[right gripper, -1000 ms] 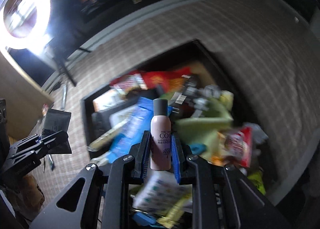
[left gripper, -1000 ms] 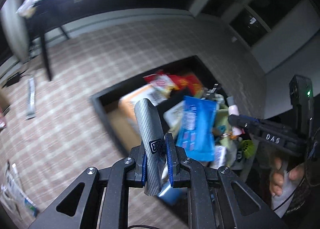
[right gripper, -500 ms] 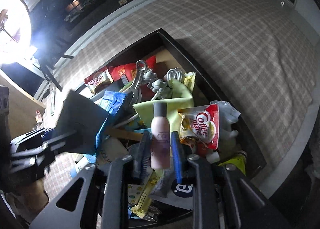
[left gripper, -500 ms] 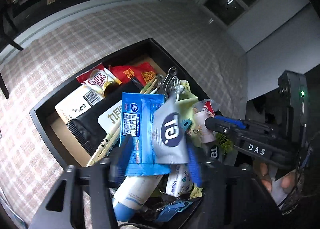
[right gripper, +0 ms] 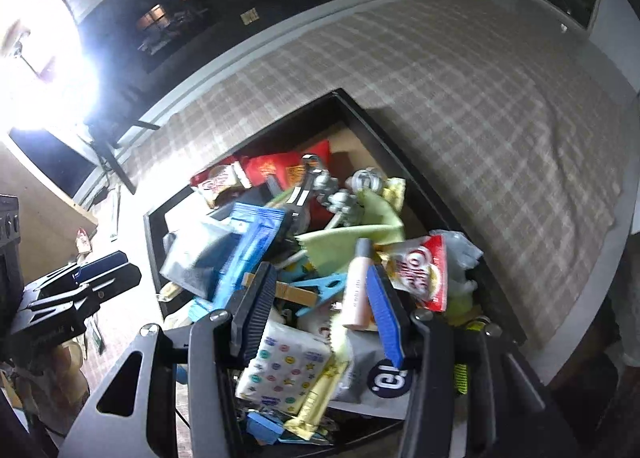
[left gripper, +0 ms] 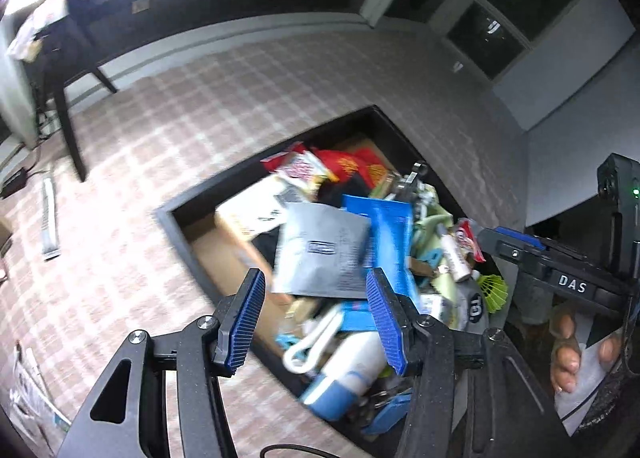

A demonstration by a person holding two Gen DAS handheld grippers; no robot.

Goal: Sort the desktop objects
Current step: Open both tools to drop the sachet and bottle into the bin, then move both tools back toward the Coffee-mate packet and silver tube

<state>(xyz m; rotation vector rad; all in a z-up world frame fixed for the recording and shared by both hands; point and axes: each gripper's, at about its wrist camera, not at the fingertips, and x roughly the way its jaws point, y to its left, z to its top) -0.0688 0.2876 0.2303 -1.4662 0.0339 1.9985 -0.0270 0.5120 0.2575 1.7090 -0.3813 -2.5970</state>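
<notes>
A black tray [left gripper: 188, 254] on the checked tablecloth is heaped with packets, clips and bottles; it also shows in the right wrist view [right gripper: 400, 161]. My left gripper [left gripper: 316, 318] is open and empty above the heap. A grey foil pouch [left gripper: 320, 250] lies on the pile just beyond its fingers. My right gripper [right gripper: 320, 310] is open and empty. A pink bottle [right gripper: 358, 290] lies tilted on the pile between its fingers, close to the right finger [right gripper: 384, 314]. The same bottle shows in the left wrist view [left gripper: 452, 254].
The heap holds a blue packet [left gripper: 384, 234], red coffee sachets [right gripper: 424, 270], a yellow-green cloth [right gripper: 352, 234], a metal wrench [right gripper: 308, 181] and a patterned tissue pack [right gripper: 284, 370]. A grey strip [left gripper: 50, 217] lies on the cloth at left. A bright lamp [right gripper: 44, 69] glares.
Both grippers opened. The left let go of the grey pouch, which now lies on the heap. The right let go of the pink bottle, which has tipped onto the pile.
</notes>
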